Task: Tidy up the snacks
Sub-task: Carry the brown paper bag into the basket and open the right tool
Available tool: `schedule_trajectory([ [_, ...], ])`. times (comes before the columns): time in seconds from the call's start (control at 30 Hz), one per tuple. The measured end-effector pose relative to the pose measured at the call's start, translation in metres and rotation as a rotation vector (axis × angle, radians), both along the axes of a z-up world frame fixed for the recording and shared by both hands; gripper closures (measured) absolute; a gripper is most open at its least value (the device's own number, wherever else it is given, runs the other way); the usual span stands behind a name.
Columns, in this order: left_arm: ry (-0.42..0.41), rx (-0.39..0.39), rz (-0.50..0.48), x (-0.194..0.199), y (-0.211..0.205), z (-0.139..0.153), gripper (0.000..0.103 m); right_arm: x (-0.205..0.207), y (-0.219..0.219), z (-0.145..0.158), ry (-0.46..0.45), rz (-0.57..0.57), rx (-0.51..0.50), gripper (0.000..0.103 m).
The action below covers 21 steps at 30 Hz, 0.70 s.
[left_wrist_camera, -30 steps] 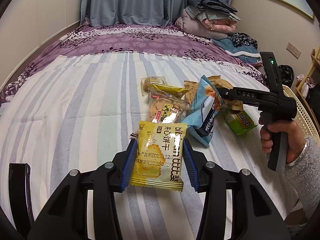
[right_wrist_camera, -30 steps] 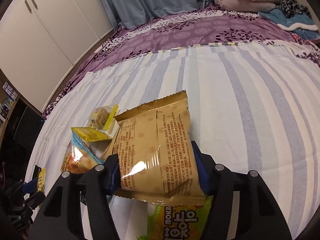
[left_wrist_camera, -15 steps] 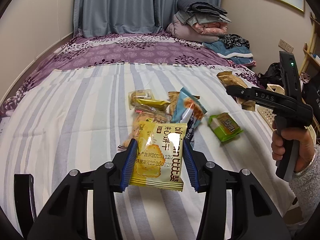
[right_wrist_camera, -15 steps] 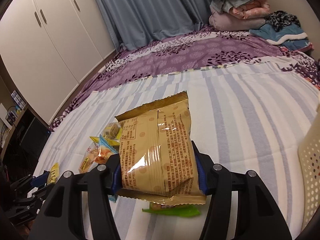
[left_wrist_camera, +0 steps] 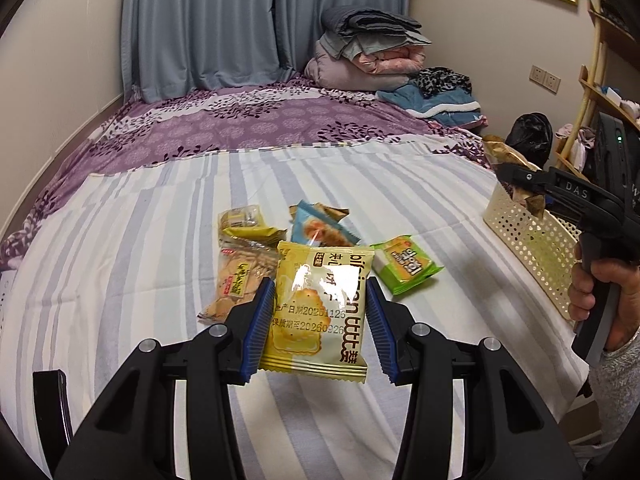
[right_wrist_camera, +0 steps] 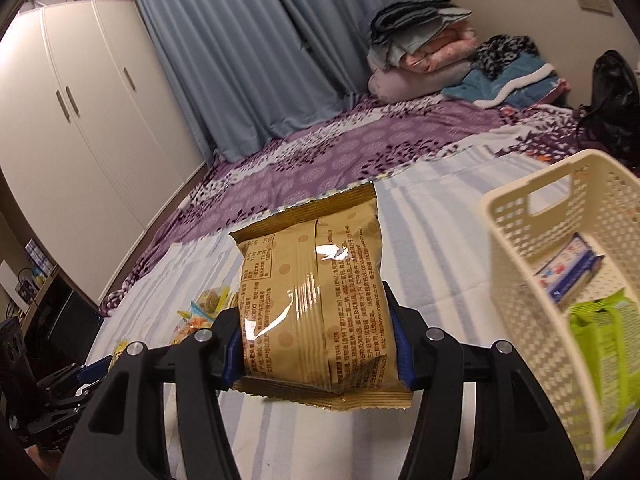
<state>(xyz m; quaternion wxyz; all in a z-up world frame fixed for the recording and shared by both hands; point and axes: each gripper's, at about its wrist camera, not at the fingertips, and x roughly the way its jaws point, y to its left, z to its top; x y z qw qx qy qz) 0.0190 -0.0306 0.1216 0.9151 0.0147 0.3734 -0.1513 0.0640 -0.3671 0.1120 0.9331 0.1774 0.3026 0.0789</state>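
Left wrist view: your left gripper (left_wrist_camera: 316,316) is clamped on the yellow biscuit packet (left_wrist_camera: 320,304), lifted above the striped bedsheet (left_wrist_camera: 120,280).
Right gripper (right_wrist_camera: 316,344): you grip the gold snack bag (right_wrist_camera: 316,300) just beside the cream basket (right_wrist_camera: 520,264).
Loose snacks: green packet (left_wrist_camera: 406,264) and others lie on the bedsheet.

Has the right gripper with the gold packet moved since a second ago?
Yes. The right gripper has carried the gold packet away from the snack pile to the cream basket.

Blue curtains (left_wrist_camera: 208,20), white wardrobe (right_wrist_camera: 80,112)
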Motion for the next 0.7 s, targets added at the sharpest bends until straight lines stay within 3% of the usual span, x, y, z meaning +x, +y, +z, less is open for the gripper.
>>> schedule_trajectory([
  [0.4, -0.042, 0.024, -0.081, -0.01, -0.047, 0.022, 0.056, -0.06, -0.091, 0.019, -0.046, -0.216, -0.02, 0.046],
  [0.7, -0.068, 0.046, -0.158, -0.014, -0.087, 0.034, 0.056, -0.097, -0.162, 0.006, -0.006, -0.399, -0.059, 0.046],
])
